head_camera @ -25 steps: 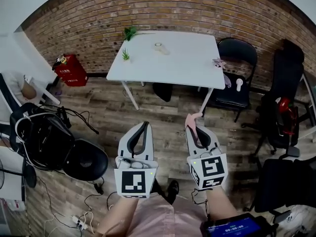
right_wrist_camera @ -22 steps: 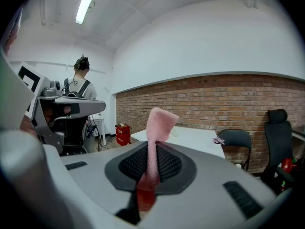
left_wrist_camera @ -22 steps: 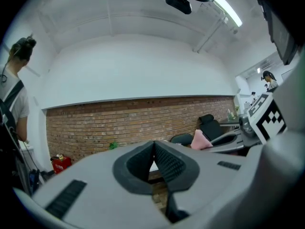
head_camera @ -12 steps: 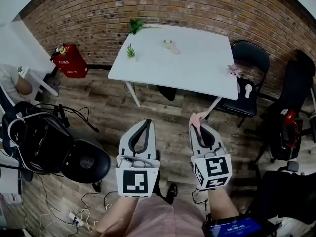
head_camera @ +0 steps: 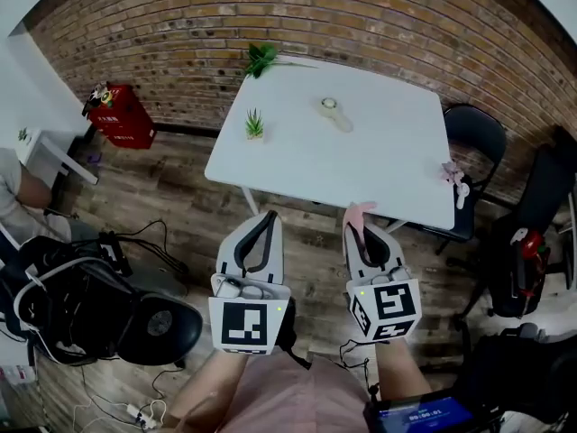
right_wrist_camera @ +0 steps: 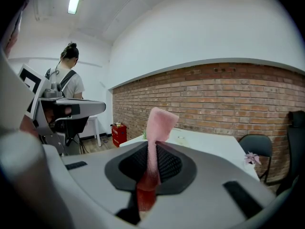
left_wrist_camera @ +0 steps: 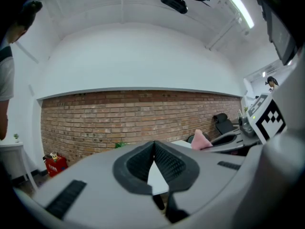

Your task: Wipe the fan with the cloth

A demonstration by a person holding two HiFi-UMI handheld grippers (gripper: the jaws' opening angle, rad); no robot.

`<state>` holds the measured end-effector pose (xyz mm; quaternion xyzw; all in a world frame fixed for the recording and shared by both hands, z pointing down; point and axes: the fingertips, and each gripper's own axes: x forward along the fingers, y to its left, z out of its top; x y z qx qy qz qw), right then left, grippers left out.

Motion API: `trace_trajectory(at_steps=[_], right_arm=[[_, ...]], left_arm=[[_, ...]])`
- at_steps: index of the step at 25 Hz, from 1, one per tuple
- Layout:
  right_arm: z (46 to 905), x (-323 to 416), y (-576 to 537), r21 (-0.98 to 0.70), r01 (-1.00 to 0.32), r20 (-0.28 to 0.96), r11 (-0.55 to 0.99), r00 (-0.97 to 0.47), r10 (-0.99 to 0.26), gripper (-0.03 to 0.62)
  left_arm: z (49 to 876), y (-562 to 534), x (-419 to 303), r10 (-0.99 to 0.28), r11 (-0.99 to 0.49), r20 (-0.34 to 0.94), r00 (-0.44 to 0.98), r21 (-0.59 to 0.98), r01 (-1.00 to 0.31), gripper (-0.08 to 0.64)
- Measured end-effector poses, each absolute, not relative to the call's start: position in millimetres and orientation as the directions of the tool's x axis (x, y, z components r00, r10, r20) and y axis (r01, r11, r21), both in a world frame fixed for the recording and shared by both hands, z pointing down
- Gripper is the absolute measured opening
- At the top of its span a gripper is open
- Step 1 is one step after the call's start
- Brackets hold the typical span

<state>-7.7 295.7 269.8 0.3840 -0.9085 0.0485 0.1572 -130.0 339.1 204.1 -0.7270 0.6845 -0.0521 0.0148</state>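
Note:
My right gripper (head_camera: 353, 229) is shut on a pink cloth (head_camera: 358, 212), which sticks up from between the jaws (right_wrist_camera: 159, 123). My left gripper (head_camera: 268, 216) is shut with nothing in it; its pads meet in the left gripper view (left_wrist_camera: 153, 146). Both point level toward a white table (head_camera: 361, 156) just ahead. At the table's right corner lie a small pink thing (head_camera: 450, 171) and a white handheld object (head_camera: 462, 191) that may be the fan; I cannot tell whether it rests on the table or on the chair behind.
Two small green plants (head_camera: 255, 124) (head_camera: 261, 59) and a round item (head_camera: 329, 105) stand on the table. A red box (head_camera: 117, 115) sits by the brick wall. Black chairs stand at the left (head_camera: 149, 318) and right (head_camera: 478, 133). Cables lie on the floor (head_camera: 144, 242).
Both grippers have been carried forward together, and the table has come much closer, now just beyond the fingertips. The cloth stays held in the right gripper.

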Motion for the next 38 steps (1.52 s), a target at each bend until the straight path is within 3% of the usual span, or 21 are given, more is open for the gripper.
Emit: trace_trajectory(at_steps=[8,21,33,38], right_arm=[[262.2,-20.0,255.2,0.079,-0.744,0.297,0.663,-0.617,-0.729,0.037],[280.9,-0.6,188.6,0.025,-0.8,0.314,0.599,-0.563,-0.765,0.037],[314.2,26.7,60.0,-0.06,-0.803,0.35,0.593,-0.574,-0.74,0.038],[305.0,29.5,16.2,-0.054,-0.786,0.338,0.616,-0.594,-0.73,0.038]], left_arm=[[210.1,297.2,-142.3,-0.99,-0.141,0.033,0.139,-0.103,-0.985,0.012],[245.5,228.2,-121.8,-0.96,-0.25,0.155,0.233,-0.099,-0.963,0.012],[269.5,98.9,-111.0,-0.951,-0.224,0.243,0.192,-0.108,-0.969,0.012],[249.7,57.1,-111.3,-0.963,-0.185,0.217,0.157,-0.114,-0.976,0.012]])
